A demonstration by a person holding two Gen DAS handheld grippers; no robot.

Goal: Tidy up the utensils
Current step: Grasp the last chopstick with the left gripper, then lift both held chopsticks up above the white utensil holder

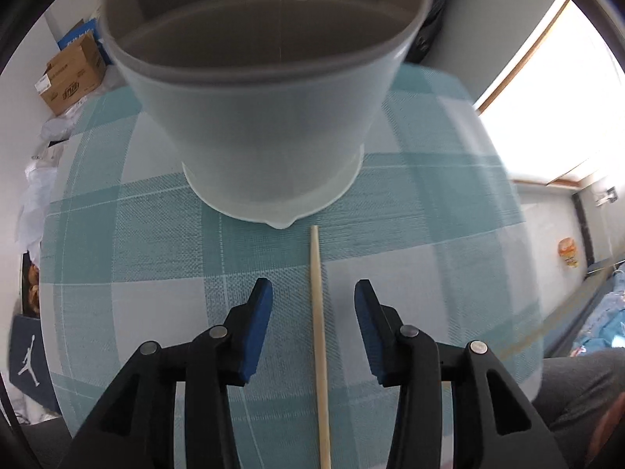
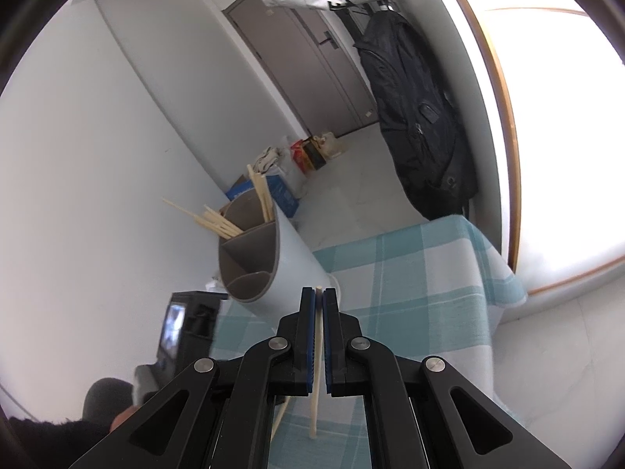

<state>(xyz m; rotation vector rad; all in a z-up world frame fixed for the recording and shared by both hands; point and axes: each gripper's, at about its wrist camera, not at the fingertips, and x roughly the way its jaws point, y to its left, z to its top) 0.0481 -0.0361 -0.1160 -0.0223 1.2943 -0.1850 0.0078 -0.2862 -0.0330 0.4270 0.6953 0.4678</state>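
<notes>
Fingers of the left gripper (image 1: 312, 293) stood apart, a loose chopstick (image 1: 318, 332) lying between them untouched on the checked counter (image 1: 429, 234); the utensil holder (image 1: 265, 97) stood just beyond, chopsticks in its far compartment; the right gripper (image 2: 318, 293) was clamped on a single chopstick (image 2: 317, 371).

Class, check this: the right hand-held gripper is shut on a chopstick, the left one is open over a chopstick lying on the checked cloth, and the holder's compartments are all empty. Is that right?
Not quite. The holder is not all empty: the right wrist view shows chopsticks standing in its far compartments. The rest holds: the right hand-held gripper is shut on a chopstick, and the left hand-held gripper is open over a chopstick on the checked cloth.
</notes>
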